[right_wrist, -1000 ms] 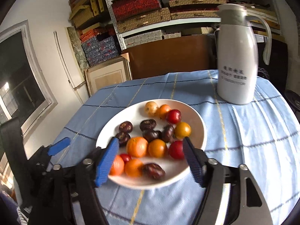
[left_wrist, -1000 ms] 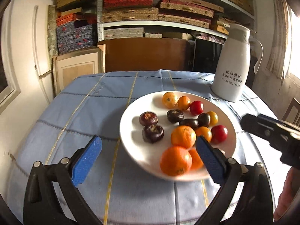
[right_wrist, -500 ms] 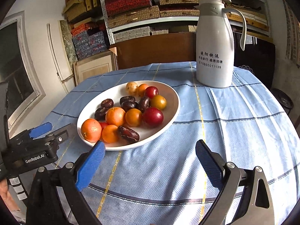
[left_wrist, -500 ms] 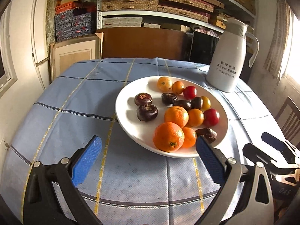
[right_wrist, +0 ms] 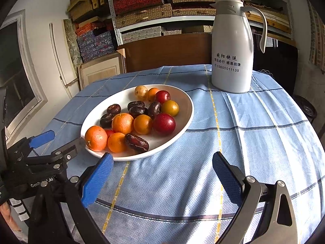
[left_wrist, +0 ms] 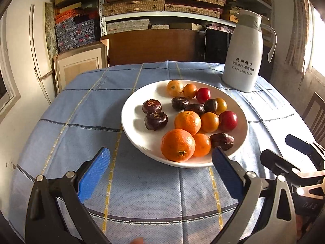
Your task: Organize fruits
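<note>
Both grippers have pulled back from the plate (left_wrist: 134,130).
Left gripper (left_wrist: 160,174) and right gripper (right_wrist: 162,174) gape empty at 6 o'clock of it; the sorting looks finished.

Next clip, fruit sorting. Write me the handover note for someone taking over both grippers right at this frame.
Left gripper: open, empty, held short of the plate's near rim.
Right gripper: open, empty, over bare tablecloth to the right of the plate.
White plate: holds all the fruit together: oranges, red fruits, dark dates, two dark round ones.
White jug: stands behind the plate, clear of it.
Done: no sorting visible.
Left: all grouping; no second container in view.
</note>
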`<state>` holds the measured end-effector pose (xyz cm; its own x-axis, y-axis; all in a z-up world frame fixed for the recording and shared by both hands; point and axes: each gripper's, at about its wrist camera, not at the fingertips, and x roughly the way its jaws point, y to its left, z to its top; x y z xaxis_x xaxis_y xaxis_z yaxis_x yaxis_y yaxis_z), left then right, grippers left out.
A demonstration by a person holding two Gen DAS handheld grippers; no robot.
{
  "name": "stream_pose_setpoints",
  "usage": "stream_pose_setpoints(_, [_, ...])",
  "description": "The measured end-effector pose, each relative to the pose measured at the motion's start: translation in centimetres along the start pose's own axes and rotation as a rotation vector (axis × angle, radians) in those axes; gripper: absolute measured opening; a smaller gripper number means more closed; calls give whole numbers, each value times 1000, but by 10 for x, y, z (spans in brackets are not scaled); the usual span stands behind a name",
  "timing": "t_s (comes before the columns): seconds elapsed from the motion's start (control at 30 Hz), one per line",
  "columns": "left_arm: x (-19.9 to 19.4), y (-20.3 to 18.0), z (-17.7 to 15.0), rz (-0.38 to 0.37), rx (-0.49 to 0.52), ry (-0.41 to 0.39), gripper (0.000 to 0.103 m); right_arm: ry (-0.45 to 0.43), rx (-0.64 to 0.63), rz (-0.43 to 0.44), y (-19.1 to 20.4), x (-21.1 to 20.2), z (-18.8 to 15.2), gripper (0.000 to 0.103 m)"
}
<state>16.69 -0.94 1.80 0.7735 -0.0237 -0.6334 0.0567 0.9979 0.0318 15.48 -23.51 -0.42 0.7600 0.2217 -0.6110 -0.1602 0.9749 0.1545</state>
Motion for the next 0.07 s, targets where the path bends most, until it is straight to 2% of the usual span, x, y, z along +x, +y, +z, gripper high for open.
stream_pose_setpoints(0.07, [-1, -1, 0, 0, 5, -4, 98, 0, -1, 0, 0, 0, 0, 99])
